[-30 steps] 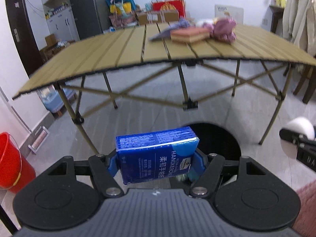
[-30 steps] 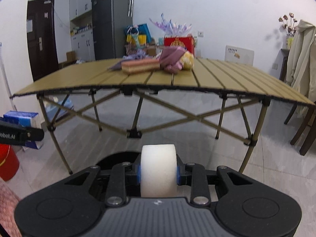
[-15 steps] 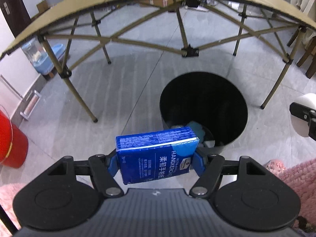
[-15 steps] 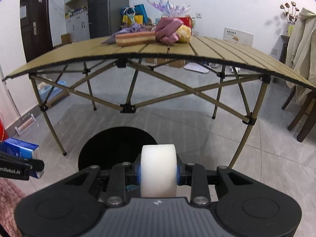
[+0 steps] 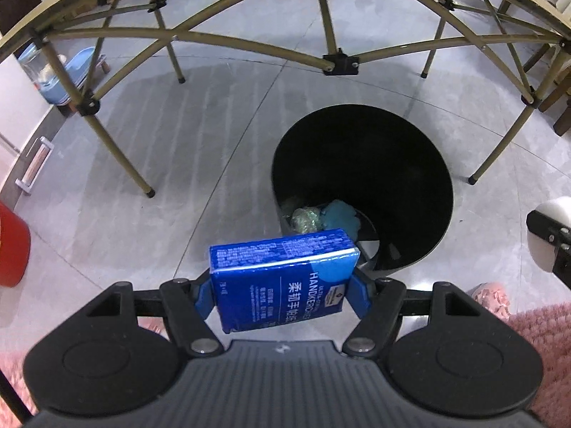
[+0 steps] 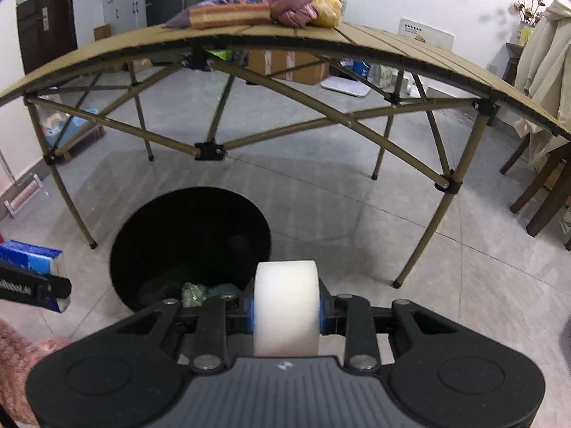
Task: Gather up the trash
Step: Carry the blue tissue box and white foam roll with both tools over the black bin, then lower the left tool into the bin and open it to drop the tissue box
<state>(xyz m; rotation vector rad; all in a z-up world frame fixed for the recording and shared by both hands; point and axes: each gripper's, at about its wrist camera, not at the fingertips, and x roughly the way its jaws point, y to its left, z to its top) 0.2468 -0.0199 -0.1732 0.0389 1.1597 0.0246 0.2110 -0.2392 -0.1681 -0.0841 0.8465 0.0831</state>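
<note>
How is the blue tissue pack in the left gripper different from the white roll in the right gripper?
The tissue pack is blue, box-shaped and printed; the white roll is plain and round. The pack lies crosswise between wide-set fingers; the roll stands on edge in a narrow grip. Both are clamped near the black bin.

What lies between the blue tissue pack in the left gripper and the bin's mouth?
Nothing. In the left wrist view the tissue pack, clamped in the left gripper, hangs by the near rim of the bin; only bare floor and trash inside the bin show.

One blue tissue pack (image 5: pixel 285 278), one white roll (image 6: pixel 285 306), one black bin (image 5: pixel 410 164), one folding table (image 6: pixel 392 46).
</note>
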